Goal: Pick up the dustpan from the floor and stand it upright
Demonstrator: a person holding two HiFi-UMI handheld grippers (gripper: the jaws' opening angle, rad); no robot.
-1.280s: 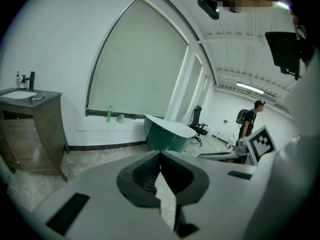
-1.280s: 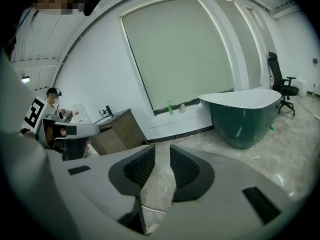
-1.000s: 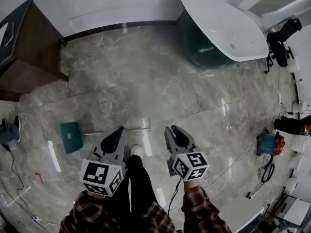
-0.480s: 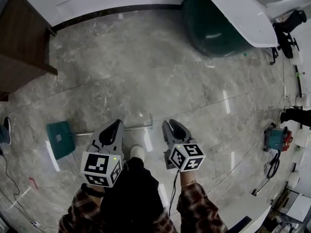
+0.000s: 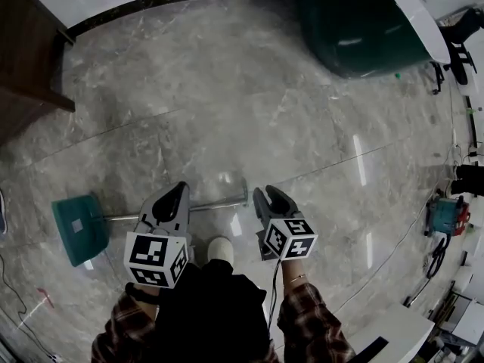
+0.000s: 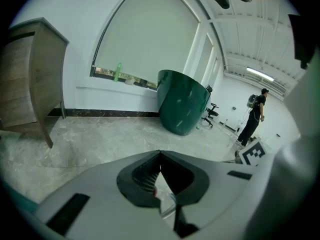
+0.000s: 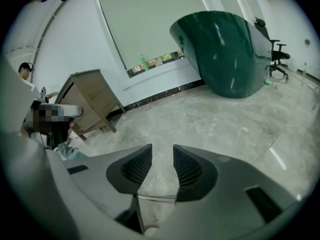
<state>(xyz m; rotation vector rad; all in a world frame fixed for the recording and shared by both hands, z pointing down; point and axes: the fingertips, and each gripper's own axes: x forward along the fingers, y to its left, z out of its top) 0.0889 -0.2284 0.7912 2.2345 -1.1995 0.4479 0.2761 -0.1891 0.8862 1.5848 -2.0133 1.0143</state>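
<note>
The teal dustpan (image 5: 78,229) lies flat on the marble floor at the left of the head view. Its long metal handle (image 5: 219,203) runs right along the floor and ends between my two grippers. My left gripper (image 5: 181,190) hangs over the handle's middle, its jaw tips touching with nothing between them (image 6: 160,153). My right gripper (image 5: 266,195) hovers just right of the handle's end. Its jaws are opening, a clear gap shows between them and nothing is in it (image 7: 162,151). A stretch of the handle (image 7: 155,197) shows below those jaws.
A dark wooden cabinet (image 5: 26,59) stands at the far left and a dark green tub (image 5: 355,29) at the far right. My white shoe (image 5: 219,249) is just behind the handle. A teal and red power tool (image 5: 442,216) and cables lie at the right edge.
Both grippers have sunk toward the floor and sit closer to the handle. The dustpan has slid left in the head view. The right jaws stand wider apart.
</note>
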